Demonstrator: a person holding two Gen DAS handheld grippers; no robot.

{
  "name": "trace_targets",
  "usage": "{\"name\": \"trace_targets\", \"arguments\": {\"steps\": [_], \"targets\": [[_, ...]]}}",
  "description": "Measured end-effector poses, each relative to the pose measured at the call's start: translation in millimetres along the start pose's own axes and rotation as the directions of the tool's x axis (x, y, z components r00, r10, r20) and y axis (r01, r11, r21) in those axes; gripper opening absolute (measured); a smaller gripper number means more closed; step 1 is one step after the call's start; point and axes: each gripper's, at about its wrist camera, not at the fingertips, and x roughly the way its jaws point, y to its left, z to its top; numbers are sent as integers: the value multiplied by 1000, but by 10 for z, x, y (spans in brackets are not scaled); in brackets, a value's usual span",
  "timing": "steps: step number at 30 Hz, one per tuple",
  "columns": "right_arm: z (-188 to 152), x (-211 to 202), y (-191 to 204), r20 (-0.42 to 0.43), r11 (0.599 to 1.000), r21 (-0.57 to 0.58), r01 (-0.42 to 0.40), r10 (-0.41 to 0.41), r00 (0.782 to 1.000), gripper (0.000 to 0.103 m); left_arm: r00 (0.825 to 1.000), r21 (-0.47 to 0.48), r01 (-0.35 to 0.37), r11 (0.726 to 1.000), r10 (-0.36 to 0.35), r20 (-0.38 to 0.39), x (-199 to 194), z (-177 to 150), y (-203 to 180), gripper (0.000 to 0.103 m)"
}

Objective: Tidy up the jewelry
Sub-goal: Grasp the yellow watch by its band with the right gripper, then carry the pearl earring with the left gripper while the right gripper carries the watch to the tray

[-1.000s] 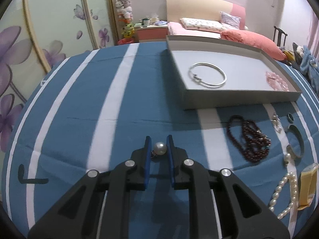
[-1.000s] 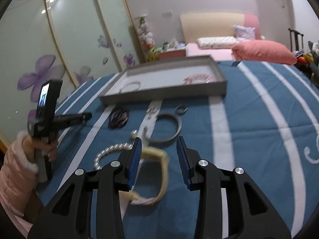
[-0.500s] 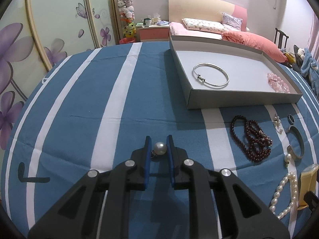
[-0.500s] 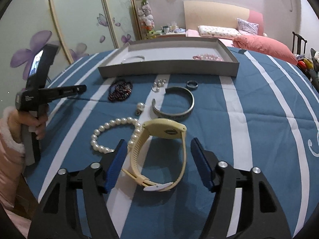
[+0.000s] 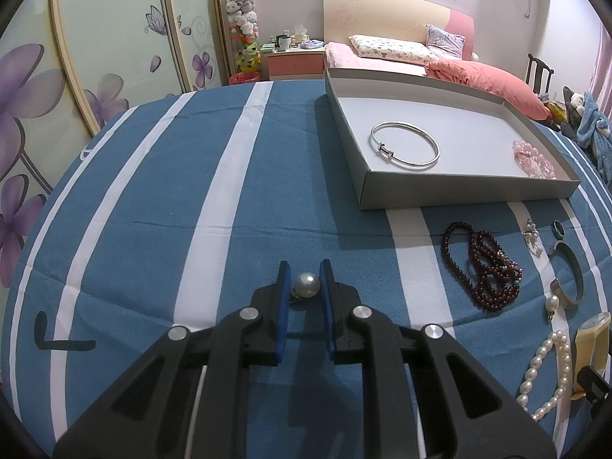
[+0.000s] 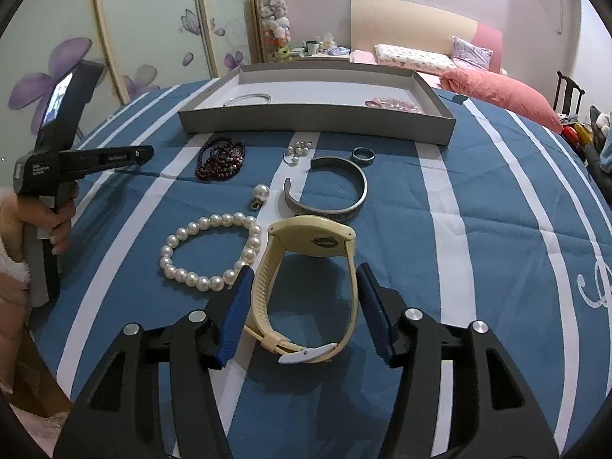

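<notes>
My left gripper (image 5: 305, 281) is shut on a single pearl pendant (image 5: 307, 285) and hangs over the blue striped cloth, left of the grey tray (image 5: 459, 193). In the tray lie a silver bangle (image 5: 404, 151) and a pink bead bracelet (image 5: 533, 158). My right gripper (image 6: 305, 269) straddles the cream watch (image 6: 313, 235), which stands on its edge on the cloth. Its jaws are closing, and the blue pads stand just outside the strap on both sides. From the right wrist view the left gripper (image 6: 147, 152) appears at the far left, held by a hand (image 6: 38, 218).
Loose on the cloth before the tray (image 6: 306, 128) lie a pearl bracelet (image 6: 206, 252), a second pearl pendant (image 6: 261, 193), a silver cuff (image 6: 332, 191), a ring (image 6: 363, 154), small pearl earrings (image 6: 296, 150) and a dark red bead strand (image 6: 222, 158). A bed stands behind.
My right gripper has come down and forward over the watch, and its jaws now stand wider, one on each side of the strap. The left gripper has kept still with the pearl.
</notes>
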Motion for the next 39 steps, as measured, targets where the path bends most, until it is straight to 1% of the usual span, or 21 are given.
{"name": "trace_targets", "arguments": {"steps": [3,5,7,11,14,16,19,22,24,29,30,32,37,39], "targets": [[-10,14,-12,-14,1000,-2,6,-6,1000,55,1000,-1,1,1000,-1,0,-4,0,-3,16],[-13,3,-37,-16,1000,4,-4,4,1000,47,1000,-1,1,1000,-1,0,-4,-1,-2,16],[-8,-18,-88,-15,1000,16,-19,20,1000,42,1000,-3,2,1000,-2,0,6,2,0,16],[31,-72,-198,27,998,50,-36,35,999,40,1000,-21,12,1000,-12,11,-35,7,7,16],[113,-142,-253,83,997,58,-43,39,996,40,999,-33,22,999,-21,30,-82,14,-3,16],[184,-210,-278,138,998,54,-39,32,990,40,998,-41,34,999,-32,46,-138,14,-20,16],[277,-309,-301,221,999,47,-19,8,975,40,995,-49,46,998,-41,95,-276,15,-52,16],[365,-391,-311,298,999,40,-5,-7,954,40,987,-53,52,997,-44,155,-416,21,-97,16],[419,-440,-308,353,999,33,13,-23,935,40,978,-46,43,998,-32,207,-536,8,-159,16],[537,-482,-290,444,999,27,36,-44,895,40,940,-24,12,1000,-3,341,-817,-19,-327,16],[551,-487,-296,454,999,27,39,-47,890,40,935,-22,9,1000,-1,355,-851,-25,-355,16],[578,-488,-306,474,999,30,42,-51,879,40,916,-12,-1,1000,6,402,-954,-50,-439,16],[619,-478,-353,521,998,42,52,-66,851,40,875,9,-24,1000,16,485,-1117,-97,-586,16],[637,-470,-377,539,997,47,58,-74,839,40,863,17,-29,999,17,506,-1149,-99,-652,16]]}}
